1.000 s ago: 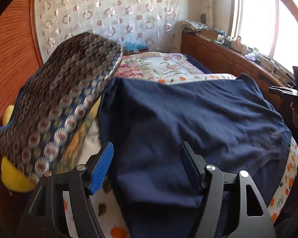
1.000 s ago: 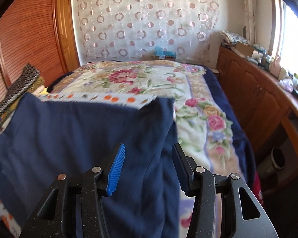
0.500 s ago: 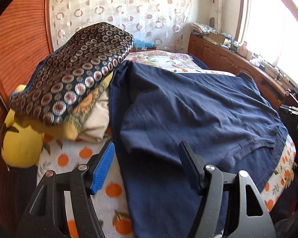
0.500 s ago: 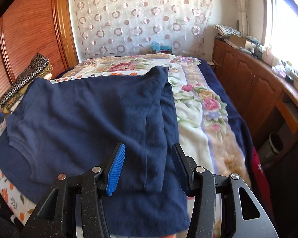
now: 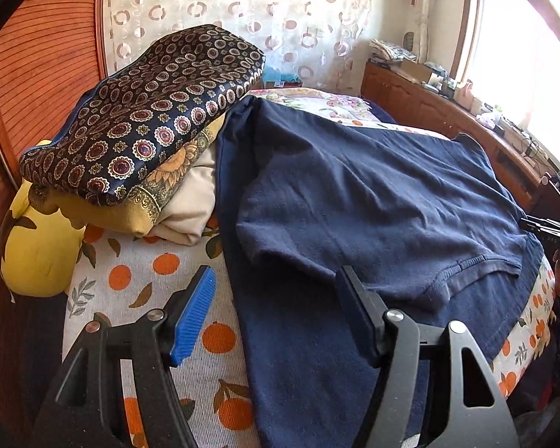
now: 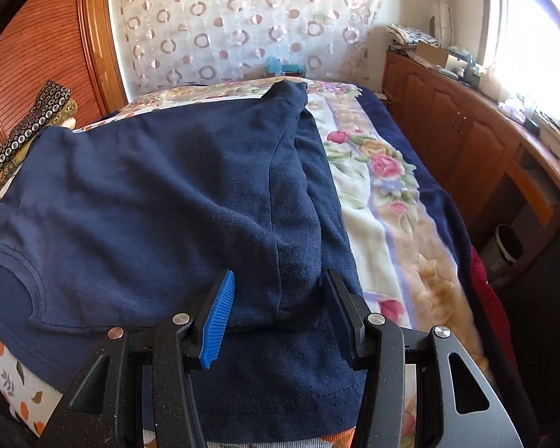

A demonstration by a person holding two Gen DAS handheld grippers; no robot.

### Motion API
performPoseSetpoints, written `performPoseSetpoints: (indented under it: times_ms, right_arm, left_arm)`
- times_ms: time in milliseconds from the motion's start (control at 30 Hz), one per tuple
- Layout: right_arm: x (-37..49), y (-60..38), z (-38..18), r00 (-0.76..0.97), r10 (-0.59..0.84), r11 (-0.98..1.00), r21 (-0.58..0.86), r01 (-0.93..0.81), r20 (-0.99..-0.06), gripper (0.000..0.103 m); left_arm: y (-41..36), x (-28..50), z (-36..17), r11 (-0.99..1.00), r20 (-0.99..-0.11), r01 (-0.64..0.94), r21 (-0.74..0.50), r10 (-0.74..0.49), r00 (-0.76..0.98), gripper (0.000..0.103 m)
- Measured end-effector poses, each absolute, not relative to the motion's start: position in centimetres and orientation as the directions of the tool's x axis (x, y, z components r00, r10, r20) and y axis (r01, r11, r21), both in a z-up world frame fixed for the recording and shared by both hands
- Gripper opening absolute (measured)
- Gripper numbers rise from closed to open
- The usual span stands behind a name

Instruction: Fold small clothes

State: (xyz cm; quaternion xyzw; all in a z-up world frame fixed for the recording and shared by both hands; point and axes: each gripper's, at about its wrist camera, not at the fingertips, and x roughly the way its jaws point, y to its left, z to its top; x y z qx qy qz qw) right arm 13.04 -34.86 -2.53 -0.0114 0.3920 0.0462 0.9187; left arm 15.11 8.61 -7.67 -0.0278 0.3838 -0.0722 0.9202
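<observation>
A navy T-shirt [image 5: 373,194] lies on the bed, doubled over so that its top layer with the neckline [image 5: 466,272] rests on the lower layer. My left gripper [image 5: 274,272] hovers open above the shirt's left edge, its blue pad over the orange-print sheet and its black pad over the cloth. In the right wrist view the same T-shirt [image 6: 149,194] fills the left half. My right gripper [image 6: 278,274] stands open over the folded sleeve at the shirt's right edge, pads clear of the cloth. The right gripper's body [image 5: 548,224] shows at the far right of the left view.
A stack of patterned pillows [image 5: 142,119] and a yellow plush [image 5: 37,246] sit left of the shirt on the orange-print sheet [image 5: 149,283]. A floral blanket [image 6: 384,194] covers the bed to the right. Wooden cabinets [image 6: 466,130] and a bin [image 6: 509,248] line the right wall.
The shirt's top layer, raised close before both cameras a second ago, has dropped and settled flat on the bed. Both grippers drew back from it. The jaws have kept their spacing.
</observation>
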Motion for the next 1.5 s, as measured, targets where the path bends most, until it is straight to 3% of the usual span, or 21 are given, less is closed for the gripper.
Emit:
performPoseSetpoints:
  times_ms: [167,433,500,533,667,733,800,867,1500]
  right_arm:
    - [13.1,-34.5,-2.9,0.692,0.078,0.995,0.017,-0.095,-0.718,0.051]
    - [12.7,-34.4,-3.3,0.693,0.076,0.995,0.015,-0.094,-0.717,0.051]
    - [12.6,-34.4,-3.3,0.696,0.072,0.996,0.012,-0.09,-0.715,0.051]
    - [12.5,-34.4,-3.3,0.697,0.07,0.996,0.012,-0.087,-0.714,0.051]
    - [12.3,-34.1,-3.1,0.699,0.074,0.994,-0.002,-0.108,-0.711,0.029]
    - [12.3,-34.0,-2.9,0.698,0.08,0.992,-0.01,-0.124,-0.711,0.012]
    - [12.3,-34.1,-2.6,0.7,0.104,0.99,0.007,-0.139,-0.707,0.009]
    - [12.1,-34.2,-2.0,0.71,0.111,0.989,0.008,-0.147,-0.696,0.008]
    - [6.6,-36.4,5.1,0.792,0.163,0.975,-0.024,-0.219,-0.589,0.006]
  left_arm:
    - [8.7,16.6,-7.8,0.988,-0.705,0.11,-0.112,-0.157,0.691,0.053]
    - [8.3,19.1,-8.7,0.989,-0.737,0.105,-0.102,-0.146,0.66,0.051]
    - [8.0,19.3,-9.0,0.989,-0.744,0.116,-0.091,-0.145,0.652,0.038]
    - [7.9,19.4,-9.0,0.99,-0.747,0.117,-0.085,-0.141,0.65,0.036]
    - [7.9,19.5,-9.3,0.991,-0.757,0.115,-0.069,-0.127,0.641,0.035]
    - [7.8,19.3,-9.2,0.99,-0.756,0.125,-0.06,-0.126,0.642,0.034]
    - [7.7,19.1,-8.9,0.99,-0.748,0.132,-0.046,-0.122,0.653,0.011]
    - [7.4,19.0,-8.5,0.988,-0.742,0.144,-0.049,-0.133,0.658,0.008]
    - [6.3,10.1,-0.3,0.95,-0.614,0.268,-0.161,-0.308,0.727,0.007]
